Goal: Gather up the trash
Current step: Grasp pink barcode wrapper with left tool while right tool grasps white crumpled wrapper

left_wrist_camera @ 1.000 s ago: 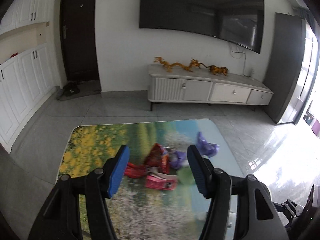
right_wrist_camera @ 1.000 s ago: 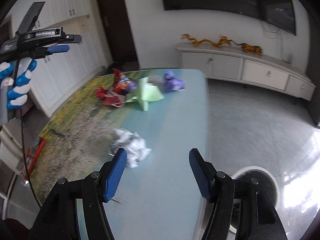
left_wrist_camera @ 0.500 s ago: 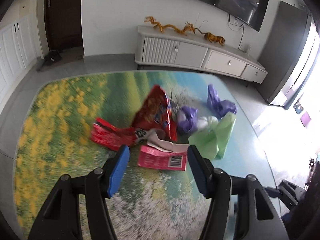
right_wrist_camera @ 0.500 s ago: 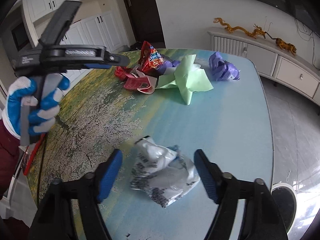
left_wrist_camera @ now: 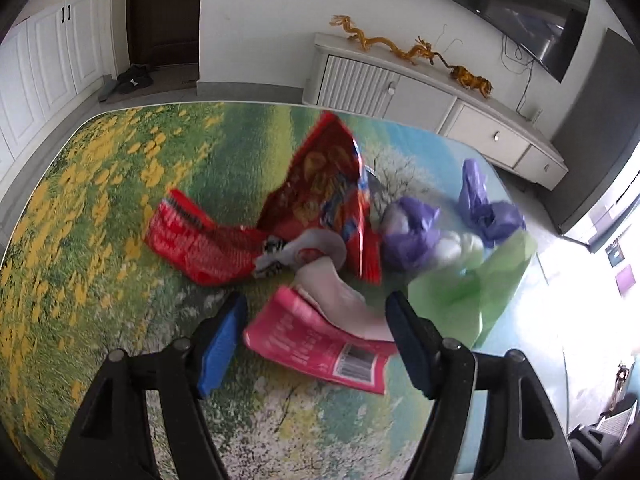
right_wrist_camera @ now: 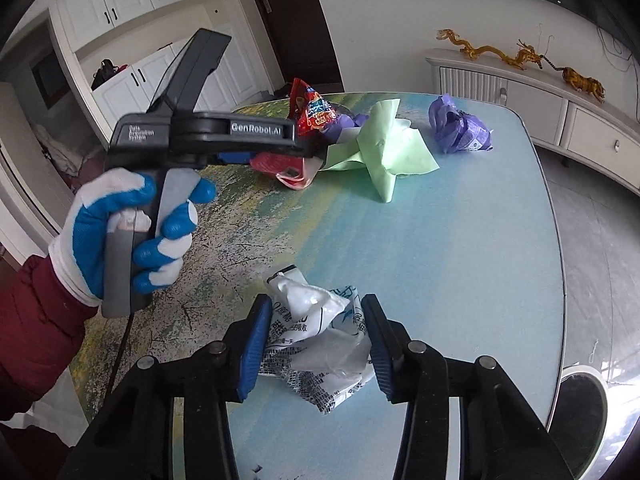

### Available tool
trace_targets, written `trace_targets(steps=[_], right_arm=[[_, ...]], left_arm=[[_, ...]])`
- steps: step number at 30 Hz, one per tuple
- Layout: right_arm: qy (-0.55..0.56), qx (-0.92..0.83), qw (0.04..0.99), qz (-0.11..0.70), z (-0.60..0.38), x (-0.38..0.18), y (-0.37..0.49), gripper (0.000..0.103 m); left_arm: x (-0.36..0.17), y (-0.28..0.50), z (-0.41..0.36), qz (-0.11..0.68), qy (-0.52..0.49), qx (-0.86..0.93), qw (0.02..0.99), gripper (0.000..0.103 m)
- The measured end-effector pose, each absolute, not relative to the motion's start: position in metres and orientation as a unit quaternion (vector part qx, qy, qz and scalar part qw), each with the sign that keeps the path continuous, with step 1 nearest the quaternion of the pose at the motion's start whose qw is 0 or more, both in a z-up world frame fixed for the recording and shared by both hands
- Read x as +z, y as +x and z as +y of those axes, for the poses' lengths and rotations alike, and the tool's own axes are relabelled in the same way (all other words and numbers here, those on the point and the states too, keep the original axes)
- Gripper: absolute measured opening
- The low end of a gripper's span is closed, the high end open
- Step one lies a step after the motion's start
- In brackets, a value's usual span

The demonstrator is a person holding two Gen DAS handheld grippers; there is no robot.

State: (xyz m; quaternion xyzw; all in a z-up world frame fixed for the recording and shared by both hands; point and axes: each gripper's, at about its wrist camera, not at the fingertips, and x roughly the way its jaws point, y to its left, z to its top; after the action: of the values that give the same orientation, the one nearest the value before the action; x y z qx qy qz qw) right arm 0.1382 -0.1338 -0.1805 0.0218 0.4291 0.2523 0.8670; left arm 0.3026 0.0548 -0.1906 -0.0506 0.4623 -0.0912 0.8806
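Right gripper (right_wrist_camera: 316,344) jaws closing around white wrapper (right_wrist_camera: 320,336) near tabletop (right_wrist_camera: 460,240) front edge; pads seemingly untouching, thin film may slip. Left gripper (left_wrist_camera: 316,340) jaws opening astride pink packet (left_wrist_camera: 316,344).

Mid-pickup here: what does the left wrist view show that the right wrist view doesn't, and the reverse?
Left wrist only: the pink packet's barcode, between the opening left claw.
Right wrist only: the crumpled white printed plastic bag between the closing right claw, and the blue-and-white gloved hand.
Both: the red snack bag, green paper sheet, purple plastic bag.
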Motion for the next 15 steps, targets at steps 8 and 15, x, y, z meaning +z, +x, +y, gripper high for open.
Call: trace_targets(steps=[8, 15], right_arm=[[0.027, 0.254, 0.870, 0.423, -0.132, -0.178, 0.127, 0.036], [0.036, 0.247, 0.875, 0.415, -0.132, -0.174, 0.114, 0.030]], left_arm=[[-0.194, 0.266, 0.056, 0.442, -0.029, -0.117, 0.889, 0.036], [-0.180, 0.227, 0.054, 0.415, -0.012, -0.130, 0.900, 0.029]])
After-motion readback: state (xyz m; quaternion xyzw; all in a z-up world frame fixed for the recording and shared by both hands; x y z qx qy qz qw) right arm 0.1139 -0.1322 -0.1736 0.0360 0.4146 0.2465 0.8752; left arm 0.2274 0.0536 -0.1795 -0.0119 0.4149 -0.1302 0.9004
